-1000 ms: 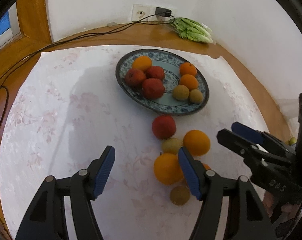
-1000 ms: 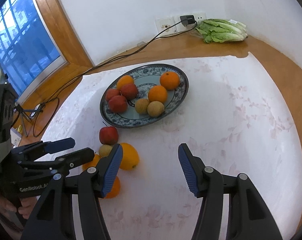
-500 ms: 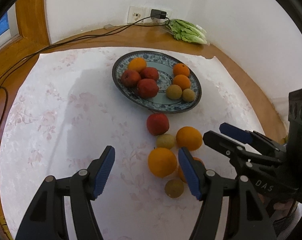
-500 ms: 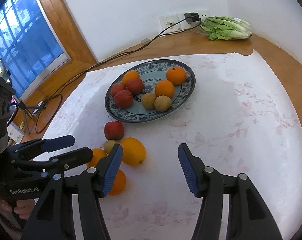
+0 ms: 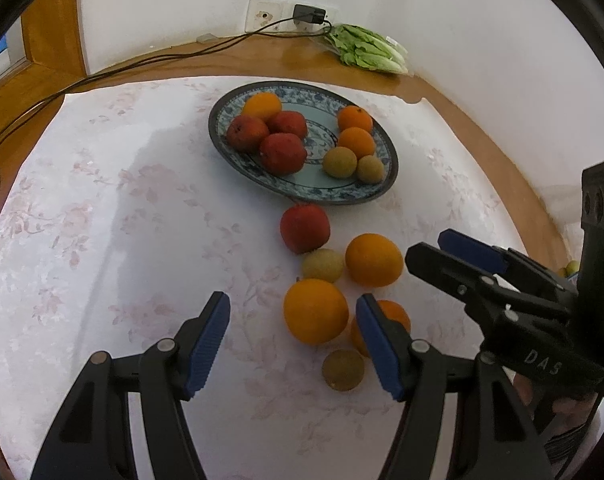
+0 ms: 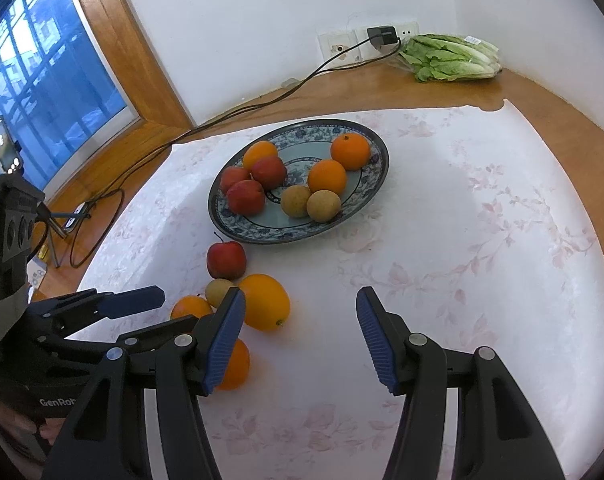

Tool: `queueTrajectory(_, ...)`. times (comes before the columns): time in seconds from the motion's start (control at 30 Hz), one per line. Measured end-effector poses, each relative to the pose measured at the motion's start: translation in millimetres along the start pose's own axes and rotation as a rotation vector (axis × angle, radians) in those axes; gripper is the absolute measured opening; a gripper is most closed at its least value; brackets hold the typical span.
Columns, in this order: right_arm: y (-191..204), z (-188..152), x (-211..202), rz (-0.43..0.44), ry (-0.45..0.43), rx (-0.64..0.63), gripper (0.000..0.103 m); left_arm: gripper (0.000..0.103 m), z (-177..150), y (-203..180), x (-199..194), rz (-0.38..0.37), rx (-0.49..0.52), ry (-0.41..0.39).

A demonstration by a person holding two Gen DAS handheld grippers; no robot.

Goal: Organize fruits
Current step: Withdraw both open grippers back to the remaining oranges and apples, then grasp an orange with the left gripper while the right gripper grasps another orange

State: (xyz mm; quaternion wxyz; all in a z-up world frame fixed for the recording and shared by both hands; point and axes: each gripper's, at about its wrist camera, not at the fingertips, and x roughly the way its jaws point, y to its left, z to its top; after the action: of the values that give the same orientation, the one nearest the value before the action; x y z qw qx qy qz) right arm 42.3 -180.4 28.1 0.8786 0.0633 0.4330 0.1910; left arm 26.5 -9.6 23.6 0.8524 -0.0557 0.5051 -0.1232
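Note:
A blue patterned plate (image 5: 388, 184) (image 6: 376, 184) holds oranges, red apples and two brown round fruits. Loose on the cloth lie a red apple (image 5: 304, 228) (image 6: 226, 259), oranges (image 5: 316, 311) (image 5: 374, 260) (image 6: 263, 301) and small brown fruits (image 5: 342, 370) (image 5: 322, 266). My left gripper (image 5: 293, 344) is open and empty, with the near orange just beyond its fingertips. My right gripper (image 6: 300, 336) is open and empty over bare cloth, right of the loose fruit. Each gripper shows in the other's view (image 5: 458, 252) (image 6: 141, 308).
A bagged lettuce (image 5: 368, 50) (image 6: 452, 58) lies at the back by a wall socket with a charger (image 6: 382, 34). A black cable (image 5: 101, 74) runs along the wooden sill. A window (image 6: 41, 76) is at the left. The floral cloth (image 6: 482, 240) covers the table.
Both grippers have pulled back a little from the plate over the second. The loose fruit now sits further ahead of the left fingertips. Nothing was grasped.

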Motion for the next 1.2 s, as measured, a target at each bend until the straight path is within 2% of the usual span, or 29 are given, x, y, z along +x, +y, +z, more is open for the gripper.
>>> queueTrajectory(0.2, -2, -2, 2, 0.005, 0.008, 0.012, 0.059, 0.068, -1, 3, 1, -0.004, -0.009, -0.004)
queueTrajectory(0.47, -1, -1, 2, 0.012, 0.005, 0.012, 0.059, 0.046, 0, 4, 3, -0.073, -0.014, -0.008)
queueTrajectory(0.77, -1, -2, 3, 0.014, 0.01, 0.019, 0.059, 0.037, 1, 1, 2, -0.091, -0.015, -0.011)
queueTrajectory(1.1, 0, -4, 5, 0.028, 0.014, 0.023, 0.059, 0.037, 2, 10, -5, 0.002, -0.023, -0.041)
queueTrajectory(1.2, 0, -3, 10, 0.039, 0.024, 0.027, 0.059, 0.037, 3, 15, -6, 0.005, -0.038, -0.046)
